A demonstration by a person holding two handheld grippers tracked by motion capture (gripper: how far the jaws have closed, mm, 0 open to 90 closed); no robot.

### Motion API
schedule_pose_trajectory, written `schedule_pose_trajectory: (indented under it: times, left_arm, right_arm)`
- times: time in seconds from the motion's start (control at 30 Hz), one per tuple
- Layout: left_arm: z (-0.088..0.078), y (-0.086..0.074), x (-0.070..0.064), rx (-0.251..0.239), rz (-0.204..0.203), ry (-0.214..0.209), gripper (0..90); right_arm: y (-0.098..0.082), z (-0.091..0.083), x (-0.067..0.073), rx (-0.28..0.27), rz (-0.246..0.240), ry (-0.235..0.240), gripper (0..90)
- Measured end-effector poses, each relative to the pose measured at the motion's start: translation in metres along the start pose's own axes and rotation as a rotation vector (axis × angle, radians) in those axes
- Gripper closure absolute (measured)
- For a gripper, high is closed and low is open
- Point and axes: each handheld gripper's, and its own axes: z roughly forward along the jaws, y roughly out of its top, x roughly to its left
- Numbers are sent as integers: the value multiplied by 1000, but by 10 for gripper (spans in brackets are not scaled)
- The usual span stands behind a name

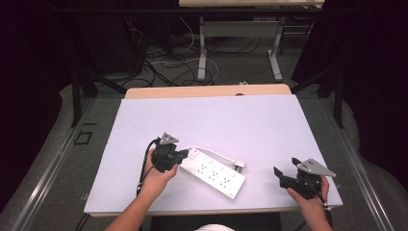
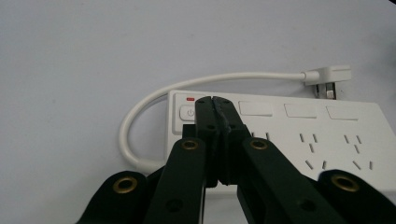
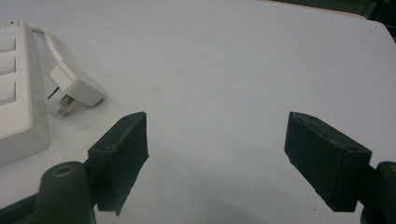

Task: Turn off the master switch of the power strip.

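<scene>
Your right gripper (image 1: 285,174) sits near the front edge, jaws spread wide over bare table (image 1: 250,120). Your left gripper (image 2: 213,100) has its jaws pressed together, tips over the power strip (image 1: 213,173) by its switch (image 2: 187,112). The plug (image 3: 74,87) lies just beyond.

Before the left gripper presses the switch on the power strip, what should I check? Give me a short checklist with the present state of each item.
1. Left gripper shut, tips together: ok.
2. Tips lined up with the power button: not ok, they sit just beside it.
3. Power strip lying flat on the table: ok.
4. Plug free, not in any socket: ok.
5. Right gripper open and away from the strip: ok.
6. Red indicator lit: cannot tell.
</scene>
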Motion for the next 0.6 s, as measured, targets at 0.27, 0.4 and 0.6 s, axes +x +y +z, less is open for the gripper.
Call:
schedule_pose_trajectory:
  times: [0.27,0.4,0.6]
  left_arm:
    - [13,7,-1,9,-1,-8,900]
    - [18,10,0,12,-7,-5,900]
    - [25,12,0,19,-17,-2,900]
  right_arm:
    - [0,-1,0,4,6,0,208]
    - [0,-1,0,2,6,1,208]
    - [1,-1,-1,7,-8,5,208]
